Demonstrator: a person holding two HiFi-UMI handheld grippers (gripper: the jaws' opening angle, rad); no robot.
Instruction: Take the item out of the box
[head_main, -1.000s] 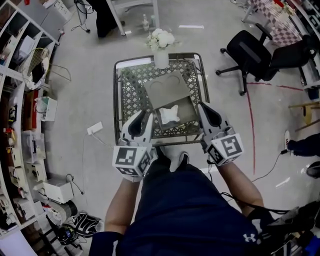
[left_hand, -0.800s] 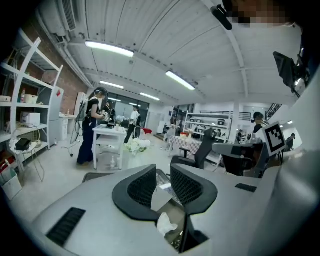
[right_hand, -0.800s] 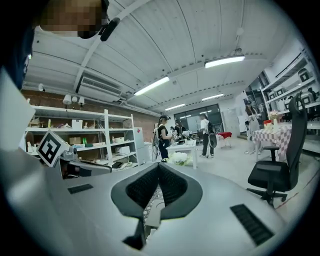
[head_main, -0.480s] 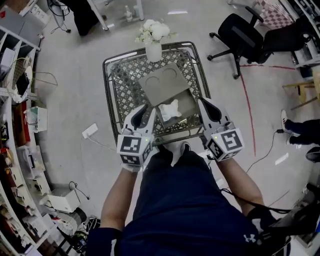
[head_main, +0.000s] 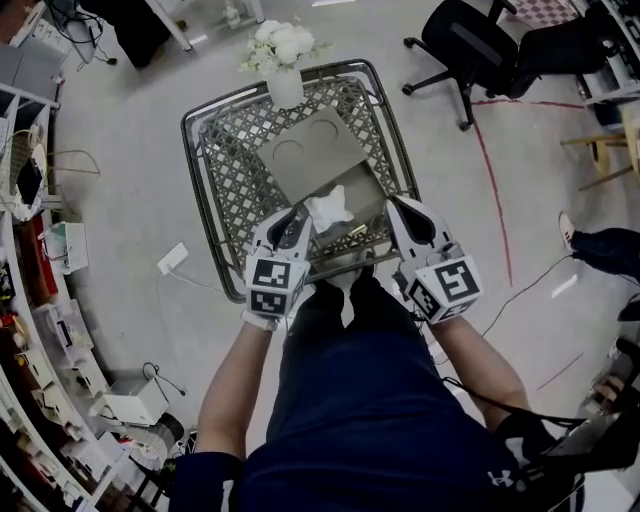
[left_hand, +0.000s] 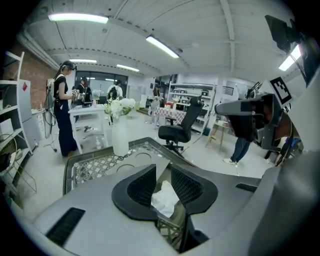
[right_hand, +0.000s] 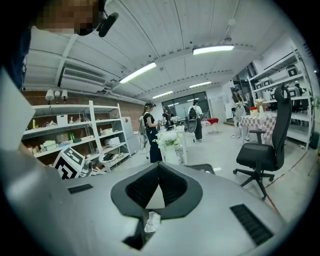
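An open grey cardboard box (head_main: 371, 207) lies on the metal lattice table (head_main: 222, 175), its lid (head_main: 310, 155) folded back flat. A crumpled white item (head_main: 330, 208) sits inside it. My left gripper (head_main: 298, 216) is just left of the item, apart from it; its jaws are opening with a narrow gap. In the left gripper view the white item (left_hand: 164, 199) shows below and beyond that gap in my left gripper (left_hand: 163, 167). My right gripper (head_main: 397, 206) hangs at the box's right edge, tips together. The white item (right_hand: 151, 220) shows under my right gripper (right_hand: 159, 166).
A white vase of flowers (head_main: 283, 60) stands at the table's far edge. A black office chair (head_main: 480, 40) is off to the right, shelving (head_main: 30, 250) runs along the left. People stand at benches (left_hand: 65, 115) in the background.
Both grippers have come closer to the box, the left tip nearing the white item. The table has shifted up and left in the head view.
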